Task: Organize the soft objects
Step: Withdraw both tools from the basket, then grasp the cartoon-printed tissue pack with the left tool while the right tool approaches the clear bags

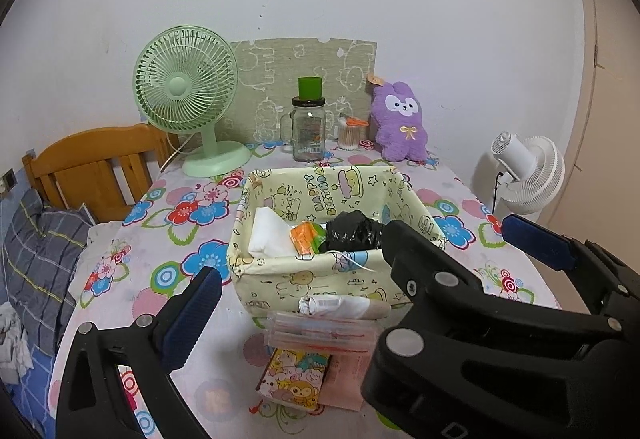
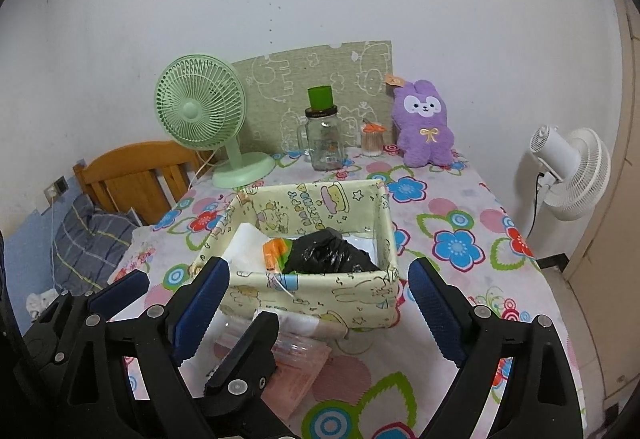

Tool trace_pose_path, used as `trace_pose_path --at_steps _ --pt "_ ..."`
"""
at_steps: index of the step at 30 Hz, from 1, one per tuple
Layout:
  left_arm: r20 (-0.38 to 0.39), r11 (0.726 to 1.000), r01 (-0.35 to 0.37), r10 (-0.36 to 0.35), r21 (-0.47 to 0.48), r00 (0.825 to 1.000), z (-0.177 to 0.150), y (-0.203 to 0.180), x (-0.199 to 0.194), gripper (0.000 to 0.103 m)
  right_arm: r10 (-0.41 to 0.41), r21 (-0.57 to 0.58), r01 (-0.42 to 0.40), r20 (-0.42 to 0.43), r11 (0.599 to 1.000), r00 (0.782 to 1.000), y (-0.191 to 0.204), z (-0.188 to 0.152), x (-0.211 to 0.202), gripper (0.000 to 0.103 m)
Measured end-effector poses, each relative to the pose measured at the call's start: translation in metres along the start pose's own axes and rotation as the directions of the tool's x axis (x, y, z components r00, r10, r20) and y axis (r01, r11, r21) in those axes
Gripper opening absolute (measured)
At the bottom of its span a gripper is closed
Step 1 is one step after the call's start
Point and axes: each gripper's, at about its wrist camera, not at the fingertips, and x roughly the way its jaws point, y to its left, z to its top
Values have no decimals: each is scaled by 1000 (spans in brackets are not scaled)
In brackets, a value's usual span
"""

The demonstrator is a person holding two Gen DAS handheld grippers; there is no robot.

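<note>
Left gripper (image 1: 296, 267): I see its blue-padded fingers spread wide with nothing between them, over the near side of the table. In the right wrist view it sits low on the left.
Right gripper (image 2: 320, 295): its jaws are wide apart and empty, framing the near wall of the basket without touching it.
Fabric basket (image 2: 320, 293): a pale yellow cartoon-print bin sitting mid-table on the floral tablecloth (image 2: 452, 243).
Inside the basket: a white folded cloth (image 1: 266, 235) on the left, an orange-and-green packet (image 1: 306, 237) in the middle, and a crumpled black plastic bag (image 1: 352, 231) on the right, all touching.
In front of the basket: a white rolled bundle (image 1: 340, 305) lies against its near wall; just nearer me is a clear zip pouch (image 1: 324, 333), resting on a cartoon-print pack (image 1: 294, 379) and a pink packet (image 1: 348, 375).
Plush toy: a purple bunny plush (image 1: 400, 123) stands upright at the far edge, leaning on the wall, well apart from the basket.
Far edge, other things: a green desk fan (image 1: 188, 99), a glass mug jar (image 1: 308, 131) with a green cup on top, and a toothpick holder (image 1: 348, 135) just beside the plush.
Off the table: a white standing fan (image 2: 568, 175) on the right, and a wooden headboard (image 1: 100, 167) on the left.
</note>
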Motion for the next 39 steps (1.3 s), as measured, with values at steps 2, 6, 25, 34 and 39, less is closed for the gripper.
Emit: trace_pose_path --at_steps 2,6,25,34,39 --pt "0 1000 -1 1 4 1000 -1 -1 -1 103 0 2 0 -3 1000 1000 -1 -2 -1 93" --pt "-3 1000 -11 11 9 1000 -6 -2 -5 103 7 4 -7 -10 1000 1000 -1 -6 -3 93" --pt "-35 1000 -22 22 -1 999 -52 5 -5 103 22 -38 -24 -61 999 998 8 -50 -3 94" --pt "-67 1000 -21 21 1 998 -64 9 3 103 32 -29 -35 -101 999 994 10 -64 8 94" --pt "-85 1000 -10 10 -2 996 -70 12 11 103 43 -30 -46 -109 998 993 10 -71 15 94"
